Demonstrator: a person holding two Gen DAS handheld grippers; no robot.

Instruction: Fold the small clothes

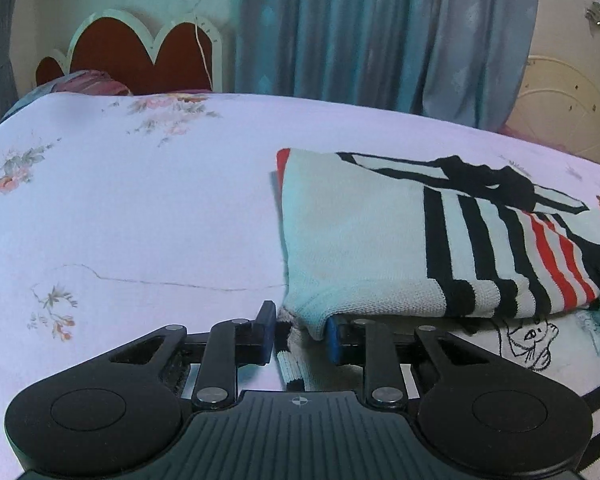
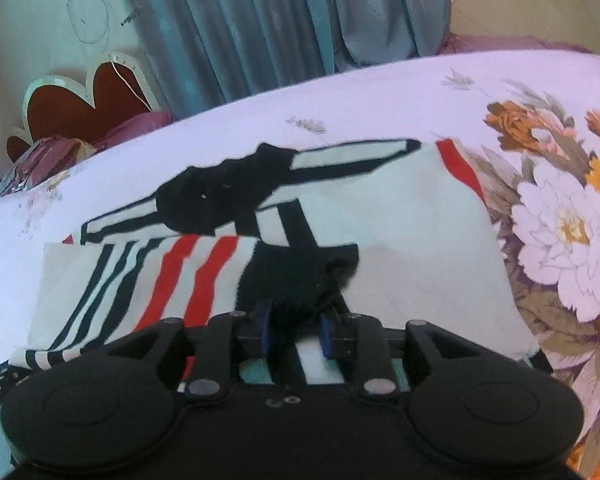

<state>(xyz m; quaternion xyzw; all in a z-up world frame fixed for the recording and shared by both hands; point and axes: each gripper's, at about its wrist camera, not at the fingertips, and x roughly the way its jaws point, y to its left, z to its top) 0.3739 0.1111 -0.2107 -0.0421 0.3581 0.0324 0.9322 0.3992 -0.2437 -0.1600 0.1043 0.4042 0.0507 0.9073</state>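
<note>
The left gripper (image 1: 298,338) stands slightly apart around the striped sweater's (image 1: 380,248) corner on the floral bedsheet (image 1: 140,200). The right gripper (image 2: 296,332) stands slightly apart over its black fold

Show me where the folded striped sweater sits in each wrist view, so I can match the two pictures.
Left wrist view: the sweater fills the right half, on the bed sheet, its near corner at the left tongs.
Right wrist view: the sweater spans the centre, right above the right tongs.
Shared landmark: the red scalloped headboard, upper left in both, beside the blue curtain.
</note>
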